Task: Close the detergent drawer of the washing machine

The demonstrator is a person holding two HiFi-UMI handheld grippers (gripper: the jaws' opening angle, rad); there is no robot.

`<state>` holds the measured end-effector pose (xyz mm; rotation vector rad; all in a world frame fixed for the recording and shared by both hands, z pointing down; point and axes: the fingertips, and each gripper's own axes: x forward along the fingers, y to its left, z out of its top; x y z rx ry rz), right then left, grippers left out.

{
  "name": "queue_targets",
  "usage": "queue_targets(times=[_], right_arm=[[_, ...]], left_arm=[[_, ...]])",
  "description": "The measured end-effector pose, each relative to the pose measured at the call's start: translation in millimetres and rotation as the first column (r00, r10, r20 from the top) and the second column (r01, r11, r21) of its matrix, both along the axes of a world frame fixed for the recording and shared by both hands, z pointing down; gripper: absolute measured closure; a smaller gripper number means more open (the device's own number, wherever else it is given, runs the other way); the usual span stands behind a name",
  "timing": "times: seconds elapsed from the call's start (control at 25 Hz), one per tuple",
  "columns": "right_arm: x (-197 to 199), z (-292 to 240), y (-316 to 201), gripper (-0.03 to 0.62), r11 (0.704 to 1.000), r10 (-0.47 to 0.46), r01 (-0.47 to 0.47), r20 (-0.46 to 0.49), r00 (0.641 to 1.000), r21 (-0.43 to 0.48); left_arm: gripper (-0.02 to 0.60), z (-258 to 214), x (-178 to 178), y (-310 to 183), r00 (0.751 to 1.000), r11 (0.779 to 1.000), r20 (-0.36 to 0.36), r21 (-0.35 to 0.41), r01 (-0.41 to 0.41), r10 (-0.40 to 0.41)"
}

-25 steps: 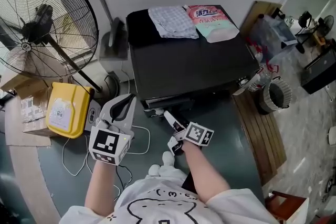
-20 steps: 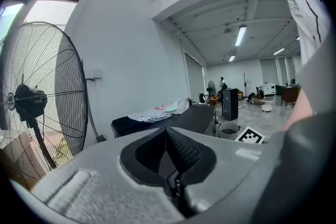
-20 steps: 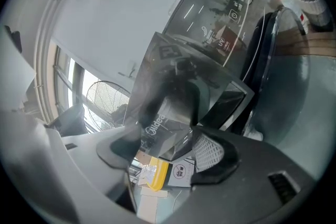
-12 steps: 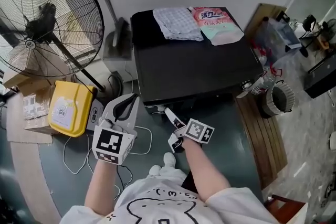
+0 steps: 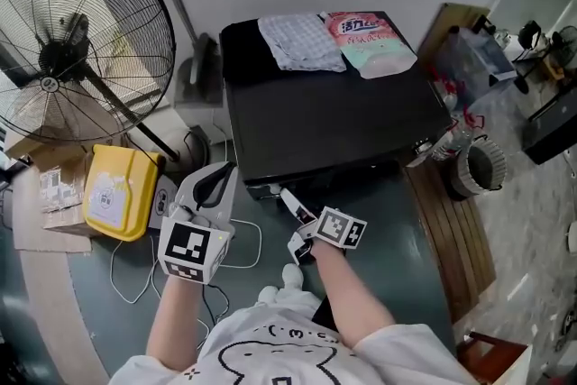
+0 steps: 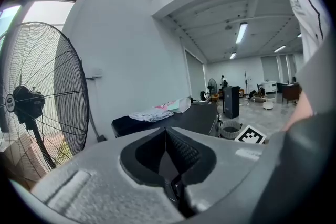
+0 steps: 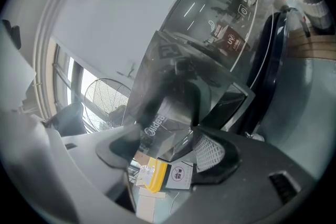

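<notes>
Head view shows the black washing machine (image 5: 325, 122) standing on the floor ahead of the person. A folded cloth (image 5: 302, 41) and a pink-and-green detergent bag (image 5: 370, 41) lie on the far part of its top. A big standing fan (image 5: 81, 41) and a yellow container (image 5: 113, 194) sit off to the left.

The detergent drawer (image 7: 167, 136) is at the near left corner of the machine's front. In the right gripper view it looks to stand a little way out of the glossy panel, so it is not yet home. The right gripper (image 5: 295, 223) is held low, just in front of that corner. Its fingers (image 7: 210, 152) are apart and the drawer's face shows between them. Whether a finger touches the face, I cannot tell.

The left gripper (image 5: 221, 176) hangs well left of the drawer with its fingers together on nothing, and it seems to have no part in this step.

The step in hand looks like the close itself, with the right gripper lined up on the drawer front. The next move probably calls for a straight push toward the far side, square along the drawer's run so it does not bind. The push should go on until the face sits flush with the panel.
</notes>
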<state>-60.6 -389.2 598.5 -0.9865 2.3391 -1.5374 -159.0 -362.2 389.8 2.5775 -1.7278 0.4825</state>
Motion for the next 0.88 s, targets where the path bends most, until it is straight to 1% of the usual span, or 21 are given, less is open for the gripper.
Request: queue_targets(times=[0.28,0.4,0.6,0.76,0.88], right_arm=[[-5,3,-17,0.279,0.999,-0.027,0.026,-0.022,0.999,-0.027],[-7,3,-17,0.276,0.999,-0.047,0.046,-0.023,0.999,-0.028],[-6,2,-18,0.276,0.999,-0.045,0.045,-0.021,0.999,-0.026],[-6,3,-15,0.278,0.998,-0.052,0.051,-0.018,0.998,-0.046],[-5,4,-13,0.278,0.995,-0.071,0.069,-0.028,0.997,-0.069]], left_arm=[[0.565,6,-4,-6,1.000,1.000,0.001,-0.016,0.007,-0.007],[0.565,8,-6,-6,1.000,1.000,-0.003,-0.020,0.016,-0.016],[0.565,7,-4,-5,1.000,0.999,-0.001,-0.022,0.027,-0.027],[0.565,8,-4,0,0.999,0.999,0.006,-0.027,0.045,-0.045],[0.565,2,-3,2,0.998,0.998,-0.026,-0.017,0.063,-0.064]])
